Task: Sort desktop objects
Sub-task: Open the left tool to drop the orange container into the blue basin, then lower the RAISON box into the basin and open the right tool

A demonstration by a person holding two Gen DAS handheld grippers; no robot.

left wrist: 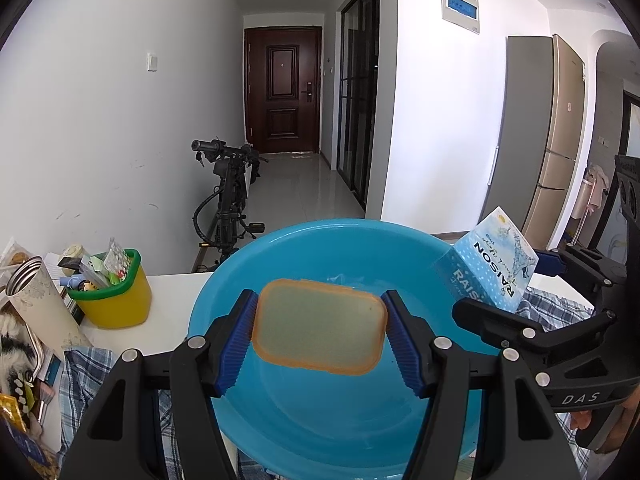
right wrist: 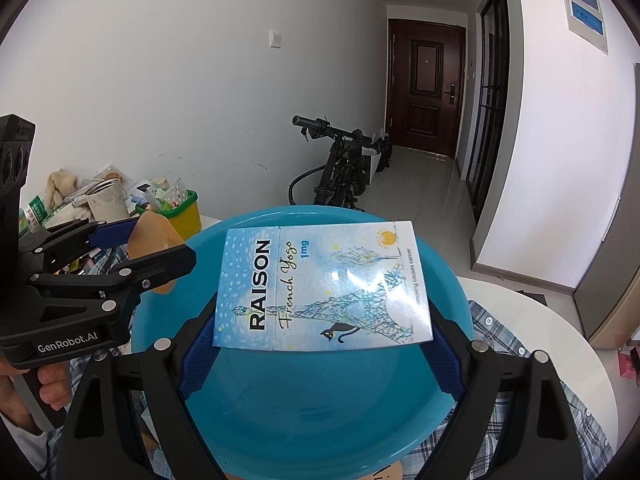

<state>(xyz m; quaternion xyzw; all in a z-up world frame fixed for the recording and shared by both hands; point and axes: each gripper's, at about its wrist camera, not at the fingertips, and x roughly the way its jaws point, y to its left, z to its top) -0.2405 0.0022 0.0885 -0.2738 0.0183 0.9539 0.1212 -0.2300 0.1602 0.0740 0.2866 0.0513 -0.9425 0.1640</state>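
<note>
My left gripper (left wrist: 320, 330) is shut on an orange-rimmed translucent lid (left wrist: 320, 326), held flat above a blue plastic basin (left wrist: 328, 416). Its blue pads (left wrist: 240, 336) press the lid's two short ends. My right gripper (right wrist: 322, 344) is shut on a light blue RAISON carton (right wrist: 324, 286), held over the same basin (right wrist: 320, 404). In the left wrist view the carton (left wrist: 494, 264) shows tilted at the basin's right rim, with the right gripper's black frame beside it. In the right wrist view the left gripper (right wrist: 132, 248) and the lid (right wrist: 154, 234) sit at the basin's left rim.
A yellow bin with a green rim (left wrist: 114, 296), full of small items, stands left of the basin on the white table (left wrist: 176, 292). A metal cup (left wrist: 38, 300) and clutter crowd the far left. Blue plaid cloth (right wrist: 504, 336) lies under the basin. A person's hand (right wrist: 44, 388) grips the left tool.
</note>
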